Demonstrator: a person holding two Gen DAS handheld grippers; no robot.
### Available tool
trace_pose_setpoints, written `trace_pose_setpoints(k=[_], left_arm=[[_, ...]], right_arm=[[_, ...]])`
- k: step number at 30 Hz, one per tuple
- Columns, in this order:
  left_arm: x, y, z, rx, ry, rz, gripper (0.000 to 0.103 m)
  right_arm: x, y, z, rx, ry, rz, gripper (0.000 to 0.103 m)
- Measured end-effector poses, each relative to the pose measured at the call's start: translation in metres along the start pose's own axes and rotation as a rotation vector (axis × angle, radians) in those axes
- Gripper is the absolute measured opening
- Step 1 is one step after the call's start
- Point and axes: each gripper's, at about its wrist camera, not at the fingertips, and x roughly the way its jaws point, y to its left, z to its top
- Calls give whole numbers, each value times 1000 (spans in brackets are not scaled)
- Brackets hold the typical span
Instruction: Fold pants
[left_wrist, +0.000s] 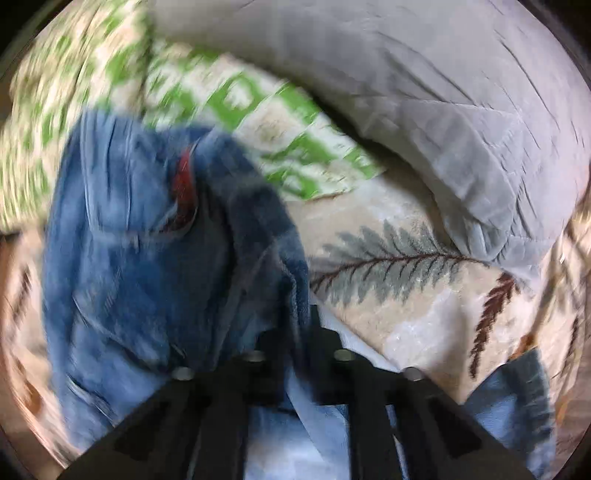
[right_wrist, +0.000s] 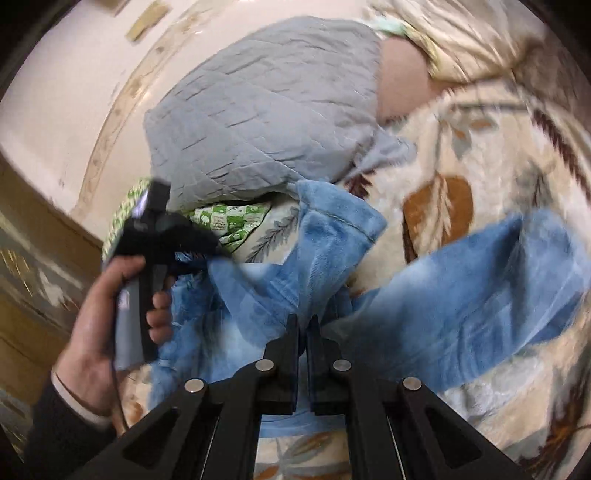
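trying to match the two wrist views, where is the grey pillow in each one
Left wrist: the grey pillow fills the top and upper right, above the fern-print blanket.
Right wrist: the grey pillow sits top centre, just above the blue pants.
Shared landmark: the green-patterned cloth tucked under the pillow's edge.

No text, label, brand, number or sign is being shown legibly in either view. The green and white cloth (right_wrist: 229, 225) is being seen with small printed figures in its squares, but these are too blurred to be made out as letters. A red patch (left_wrist: 183, 184) on the pants (left_wrist: 147, 258) is being shown without readable marks.
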Motion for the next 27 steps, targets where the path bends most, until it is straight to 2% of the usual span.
trace_pose_setpoints(k=[1,4,6,8,9,12,14,16,18,20,21,22,23,24,25,27], left_arm=[[-8,9,-3,-32,-34,-55,4],[-65,48,-28,-128,-235,-263,3],[-97,82,-58,-212,-365,-443,3],[-115,113,-96,-282,-432,-529,4],[-115,127,-120,-294,-423,-563,4],[-91,147,-174,-248,-378,-532,3],[-64,153,-188,-245,-313,-515,4],[-39,162,-191,-300,-224,-511,3],[-22,157,-193,-288,-135,-479,4],[-16,157,-195,-309,-109,-479,4],[-16,157,-194,-301,-99,-471,8],[-17,157,-193,-292,-100,-469,10],[-15,153,-191,-291,-109,-467,17],[-16,154,-190,-291,-118,-458,28],[-16,155,-189,-287,-122,-449,34],[-16,158,-190,-282,-123,-450,38]], right_arm=[[0,-5,1,28,2,20,4],[-11,-5,6,34,-46,86,4],[-23,1,8,12,-98,91,4],[-32,-1,6,33,-109,110,4],[-36,-4,1,48,-106,98,4],[-38,-10,-29,9,-86,11,4],[-27,-19,-43,19,-44,-28,6],[-6,-29,-45,51,28,-8,7],[2,-37,-45,82,51,1,8],[2,-41,-41,90,46,-17,9],[-3,-41,-40,79,32,-33,12],[-12,-38,-36,60,3,-42,25],[-16,-39,-35,54,-13,-53,53],[-21,-40,-33,46,-33,-82,69],[-23,-43,-33,52,-44,-93,79],[-16,-53,-29,88,-8,-94,79]])
